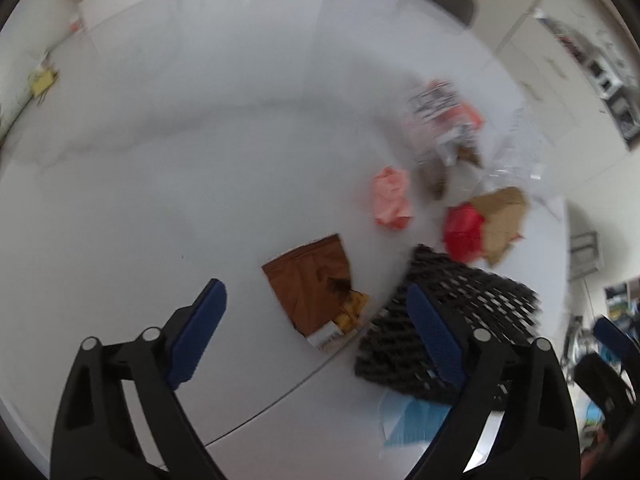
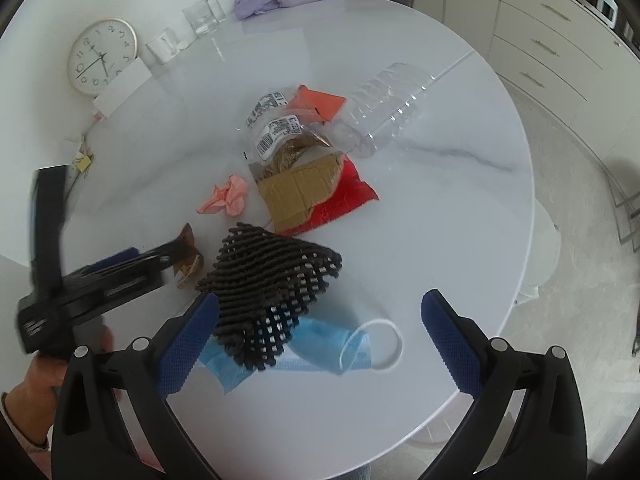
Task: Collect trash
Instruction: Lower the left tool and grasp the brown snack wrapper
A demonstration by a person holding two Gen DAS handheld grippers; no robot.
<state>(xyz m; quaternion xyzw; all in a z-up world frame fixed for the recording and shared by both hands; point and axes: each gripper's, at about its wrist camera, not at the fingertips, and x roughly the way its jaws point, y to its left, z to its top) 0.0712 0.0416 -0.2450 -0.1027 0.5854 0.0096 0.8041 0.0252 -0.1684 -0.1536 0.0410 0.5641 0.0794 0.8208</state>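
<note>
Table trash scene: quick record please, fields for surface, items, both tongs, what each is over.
surface: round white table
items: brown snack wrapper, black mesh netting, blue face mask, pink crumpled paper, torn cardboard, red wrapper, clear plastic bottle, labelled clear bags
left tongs: open, brown snack wrapper between the fingers, not gripped
right tongs: open, over the mask and the netting's near edge
stacking: netting lies on the mask; cardboard overlaps the red wrapper
background: wall clock, drinking glasses
</note>
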